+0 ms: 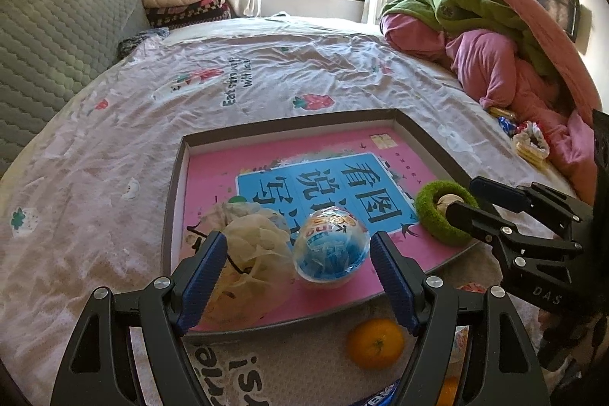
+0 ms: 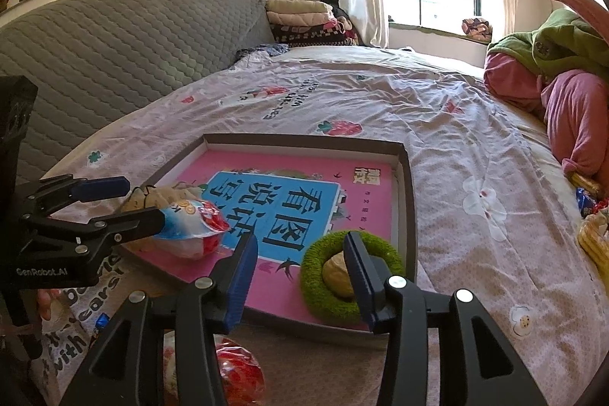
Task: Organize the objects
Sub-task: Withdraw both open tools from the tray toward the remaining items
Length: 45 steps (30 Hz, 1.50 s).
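Tray (image 1: 430,136), three objects inside

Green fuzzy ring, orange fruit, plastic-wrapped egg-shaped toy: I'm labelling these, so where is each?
Green fuzzy ring (image 2: 316,282): right wrist view, left band.
Orange fruit (image 1: 375,343): left wrist view, its middle.
Plastic-wrapped egg-shaped toy (image 1: 330,248): left wrist view, its front.

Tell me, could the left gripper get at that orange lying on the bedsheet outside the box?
Probably yes. The orange lies bare on the sheet in front of the box, just below the left gripper, whose fingers stand wide apart with nothing between them. It would only need to pull back and dip.
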{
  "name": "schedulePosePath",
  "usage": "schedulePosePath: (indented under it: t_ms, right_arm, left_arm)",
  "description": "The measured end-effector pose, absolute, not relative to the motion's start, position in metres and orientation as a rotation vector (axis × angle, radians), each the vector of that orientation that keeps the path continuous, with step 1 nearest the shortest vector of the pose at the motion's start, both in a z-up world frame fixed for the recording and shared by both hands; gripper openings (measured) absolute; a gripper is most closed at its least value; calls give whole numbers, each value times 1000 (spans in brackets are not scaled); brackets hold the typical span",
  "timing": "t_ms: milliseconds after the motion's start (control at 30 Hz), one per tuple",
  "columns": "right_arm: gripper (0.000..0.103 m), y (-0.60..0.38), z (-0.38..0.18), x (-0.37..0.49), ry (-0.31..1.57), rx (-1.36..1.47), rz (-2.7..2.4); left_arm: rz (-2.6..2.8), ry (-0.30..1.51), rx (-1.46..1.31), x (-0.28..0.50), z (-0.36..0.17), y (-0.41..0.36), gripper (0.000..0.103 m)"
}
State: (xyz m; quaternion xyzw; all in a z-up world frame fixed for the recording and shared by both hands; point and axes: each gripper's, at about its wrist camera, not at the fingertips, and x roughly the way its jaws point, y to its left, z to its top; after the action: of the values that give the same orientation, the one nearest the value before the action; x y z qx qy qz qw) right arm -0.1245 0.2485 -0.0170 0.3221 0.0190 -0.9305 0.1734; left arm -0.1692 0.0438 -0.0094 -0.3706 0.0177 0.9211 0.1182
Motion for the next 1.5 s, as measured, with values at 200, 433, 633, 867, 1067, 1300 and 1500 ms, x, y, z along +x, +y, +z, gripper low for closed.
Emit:
schedulePosePath:
  t_ms: [200, 433, 633, 867, 1067, 1300, 1500]
  right_arm:
    - [55, 247, -13, -122, 49, 892, -2632]
    - [56, 247, -11, -122, 40, 885, -2631]
    - [58, 243, -9, -119, 42, 882, -2609]
    - [62, 240, -6, -114, 38, 862, -2587]
    - [63, 240, -6, -110, 36, 863, -2583]
    - [63, 239, -4, -106, 39, 851, -2583]
    - [63, 238, -2, -104, 45, 848, -2577]
  left_arm:
    - [2722, 32, -1089, -164, -9, 38, 79]
    - [2746, 4, -1085, -156, -7, 32, 79]
    - [2761, -11, -1076, -153, -2, 30, 79]
    - [2761, 13, -1058, -144, 0, 33, 79]
    - [2746, 35, -1049, -136, 0, 40, 79]
    - [2739, 14, -1056, -127, -4, 37, 79]
    - [2736, 2, -1058, -118, -7, 35, 79]
